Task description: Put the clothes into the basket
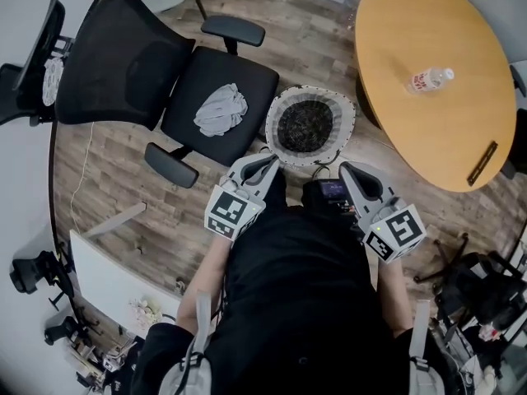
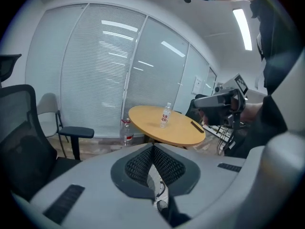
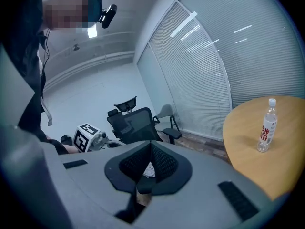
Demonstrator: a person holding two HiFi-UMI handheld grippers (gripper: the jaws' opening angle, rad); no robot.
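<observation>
Head view: grey clothes (image 1: 221,110) lie crumpled on the seat of a black office chair (image 1: 257,85), not in the basket. Basket (image 1: 272,120), white rim w/ dark inside, stands on the wood floor (image 1: 123,179) just right of the seat, btwn chair and a round wooden surface (image 1: 412,23); a water bottle (image 1: 431,79) is on that surface. Left gripper (image 1: 267,163) and right gripper (image 1: 346,169) are held close to the person's body, tips toward the basket's near rim, neither touching the clothes. Left gripper view: jaws pressed together, nothing btwn them; beyond, the surface w/ bottle upright, a 2nd bottle (image 2: 126,132) on the floor beside it, chair at left, right gripper in a hand at far right. Right gripper view: jaws likewise closed tip to tip, empty; chair in bkgd past them, left gripper's marker cube (image 3: 87,136) at left, bottle standing on the surface at right.
</observation>
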